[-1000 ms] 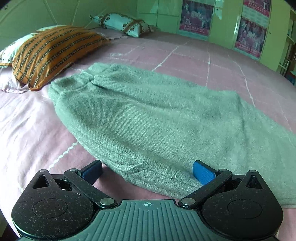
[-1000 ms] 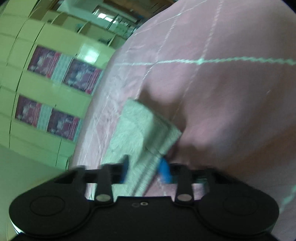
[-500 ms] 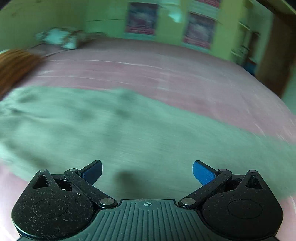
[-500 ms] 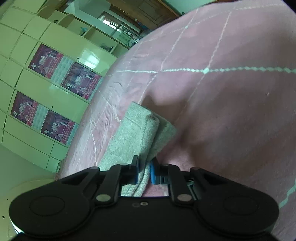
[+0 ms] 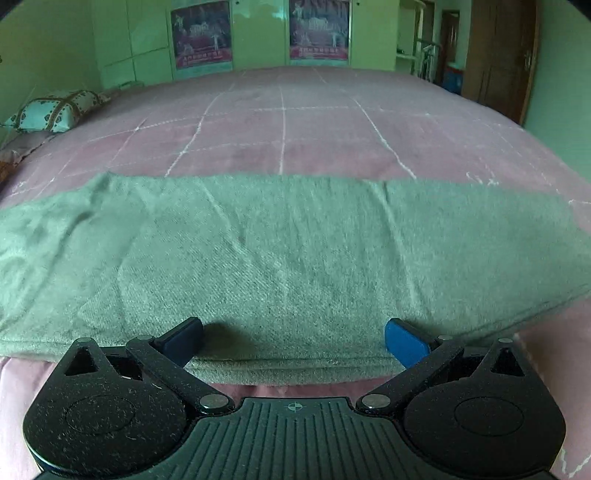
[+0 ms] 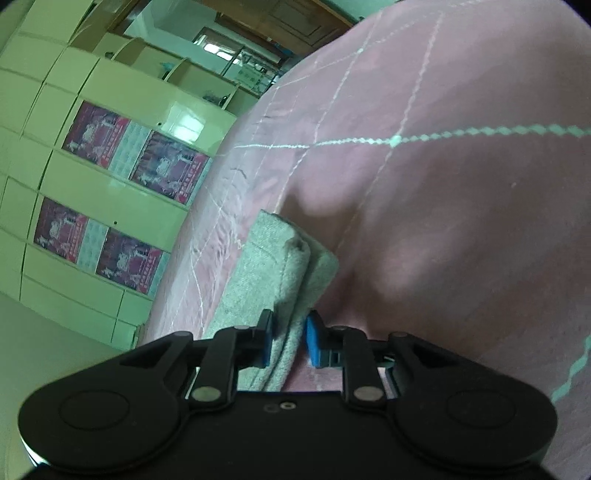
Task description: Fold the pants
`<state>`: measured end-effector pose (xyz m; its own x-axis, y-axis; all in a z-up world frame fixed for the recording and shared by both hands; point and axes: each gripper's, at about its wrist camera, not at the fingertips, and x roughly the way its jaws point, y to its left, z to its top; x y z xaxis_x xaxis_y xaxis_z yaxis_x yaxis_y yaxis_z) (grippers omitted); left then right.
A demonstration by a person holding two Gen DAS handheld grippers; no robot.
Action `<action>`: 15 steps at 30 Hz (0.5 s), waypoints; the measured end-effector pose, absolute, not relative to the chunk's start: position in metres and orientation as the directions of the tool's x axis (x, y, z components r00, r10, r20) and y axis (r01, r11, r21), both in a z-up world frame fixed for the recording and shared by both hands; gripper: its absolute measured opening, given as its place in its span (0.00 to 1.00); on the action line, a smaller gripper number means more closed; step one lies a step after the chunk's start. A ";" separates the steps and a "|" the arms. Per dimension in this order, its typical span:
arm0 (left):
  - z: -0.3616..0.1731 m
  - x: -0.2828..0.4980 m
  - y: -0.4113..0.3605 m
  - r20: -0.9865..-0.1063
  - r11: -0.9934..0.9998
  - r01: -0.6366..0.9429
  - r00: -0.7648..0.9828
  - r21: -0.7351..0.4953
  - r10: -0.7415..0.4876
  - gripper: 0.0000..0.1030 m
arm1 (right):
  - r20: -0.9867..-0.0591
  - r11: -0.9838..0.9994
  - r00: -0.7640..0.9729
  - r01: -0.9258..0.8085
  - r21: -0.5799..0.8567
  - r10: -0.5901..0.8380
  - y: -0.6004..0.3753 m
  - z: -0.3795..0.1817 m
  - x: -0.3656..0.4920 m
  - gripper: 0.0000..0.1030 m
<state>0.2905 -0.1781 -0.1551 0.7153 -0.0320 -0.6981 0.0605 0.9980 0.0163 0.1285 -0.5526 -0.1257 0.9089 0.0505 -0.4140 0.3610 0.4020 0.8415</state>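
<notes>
The grey-green pants (image 5: 280, 258) lie flat across the pink bedspread (image 5: 284, 125), filling the width of the left wrist view. My left gripper (image 5: 293, 341) is open, its blue pads just above the near edge of the pants, holding nothing. In the right wrist view my right gripper (image 6: 288, 339) is shut on a doubled end of the pants (image 6: 269, 273), the cloth pinched between the blue pads and lifted off the bedspread (image 6: 443, 221).
A patterned pillow (image 5: 55, 110) lies at the far left of the bed. Green cupboards with posters (image 5: 317, 29) stand behind the bed. A brown door (image 5: 498, 55) is at the far right.
My left gripper swung right along the pants, away from the striped pillow, and now faces the pants square on. My right gripper closed on the pants' end.
</notes>
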 end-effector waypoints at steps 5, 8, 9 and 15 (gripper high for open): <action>-0.161 0.289 -0.182 -0.695 0.998 0.065 0.718 0.017 -0.035 1.00 | -0.416 0.397 0.909 0.371 0.839 0.031 -0.552 -0.124 0.129 0.12; -0.160 0.292 -0.181 -0.702 0.997 0.070 0.711 0.010 -0.043 1.00 | -0.439 0.362 0.898 0.401 0.842 0.027 -0.554 -0.129 0.130 0.11; -0.161 0.293 -0.181 -0.703 0.997 0.073 0.710 0.013 -0.043 1.00 | -0.445 0.344 0.895 0.410 0.845 0.027 -0.554 -0.129 0.129 0.12; -0.166 0.292 -0.187 -0.692 0.997 0.067 0.721 0.049 -0.015 1.00 | -0.496 0.344 0.868 0.465 0.816 0.003 -0.550 -0.130 0.134 0.11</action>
